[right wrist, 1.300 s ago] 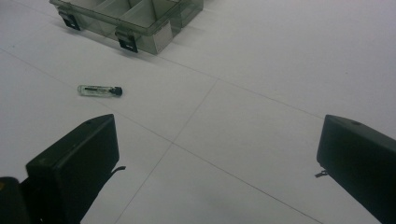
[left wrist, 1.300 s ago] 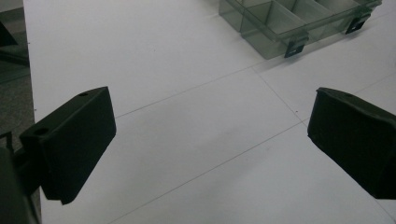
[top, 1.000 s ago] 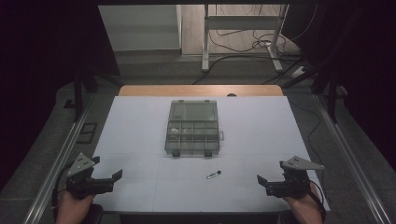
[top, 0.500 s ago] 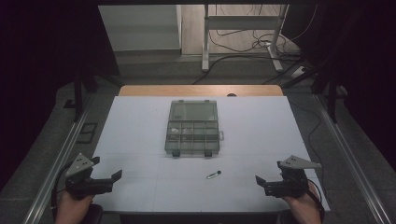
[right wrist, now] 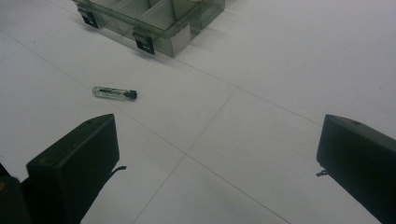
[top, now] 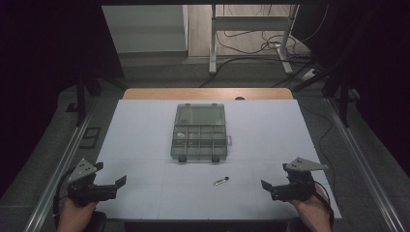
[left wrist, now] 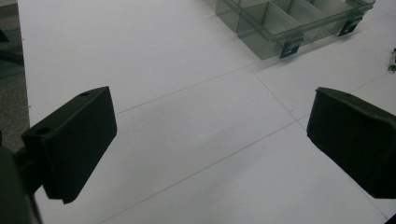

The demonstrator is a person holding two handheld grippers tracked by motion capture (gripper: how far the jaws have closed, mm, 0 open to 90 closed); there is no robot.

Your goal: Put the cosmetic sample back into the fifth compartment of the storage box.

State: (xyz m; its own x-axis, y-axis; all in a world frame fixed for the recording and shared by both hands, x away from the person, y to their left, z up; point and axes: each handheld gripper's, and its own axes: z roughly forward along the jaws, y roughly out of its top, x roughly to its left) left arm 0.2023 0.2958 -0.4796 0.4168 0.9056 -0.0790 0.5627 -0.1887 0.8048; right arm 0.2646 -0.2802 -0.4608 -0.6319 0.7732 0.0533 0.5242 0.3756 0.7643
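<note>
While lying flat on the white bench (top: 145,145) just in front of the compartment box (top: 199,133), small capped vial (top: 221,181) sits nearer right gripper (top: 270,189), ahead and to its left. Long axis crosswise to that gripper's approach, cap end toward it. Left gripper (top: 113,186) well apart; both spread wide, holding nothing.

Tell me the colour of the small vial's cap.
Black, on the clear vial; it shows best in the right gripper view.

High view looks forward and down over the whole worktop (top: 145,145) from the near side, fairly far off. Each tool's camera sits low and close, facing ahead past its own jaws toward the compartment box (left wrist: 299,23). Both catch that box's front edge and the small vial (right wrist: 114,92).
</note>
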